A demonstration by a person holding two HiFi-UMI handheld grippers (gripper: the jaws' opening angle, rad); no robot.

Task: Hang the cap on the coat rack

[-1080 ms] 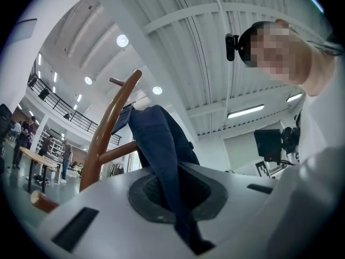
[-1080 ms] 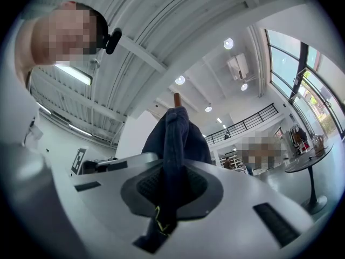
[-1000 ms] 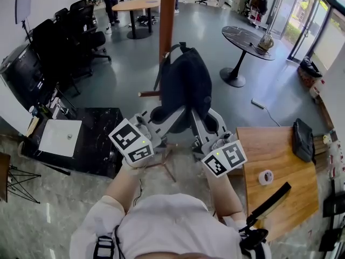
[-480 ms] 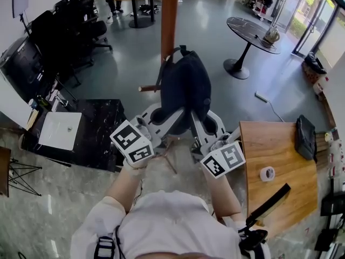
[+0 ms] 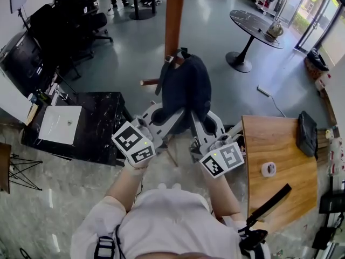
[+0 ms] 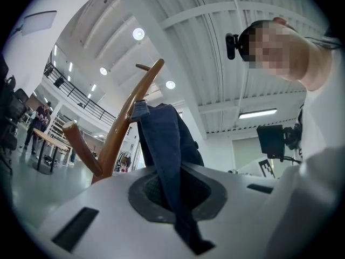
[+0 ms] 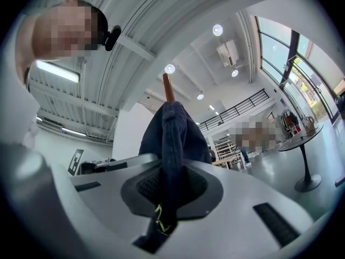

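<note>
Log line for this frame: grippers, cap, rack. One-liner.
left gripper: shut on cap | right gripper: shut on cap | cap: up at coat rack pole | hang: not yet released

- Left claw (image 5: 173,114): pale grey moulded shell, dark textured pads (image 6: 148,190), white cube (image 5: 135,143) with black square markers and a green dot.
- Right claw (image 5: 194,118): same grey shell, same marker cube (image 5: 222,159).
- White short-sleeved shirt (image 5: 172,220); black strap (image 5: 105,247) with buckle at the left shoulder.
- Small black camera (image 6: 232,44) on the head.
</note>
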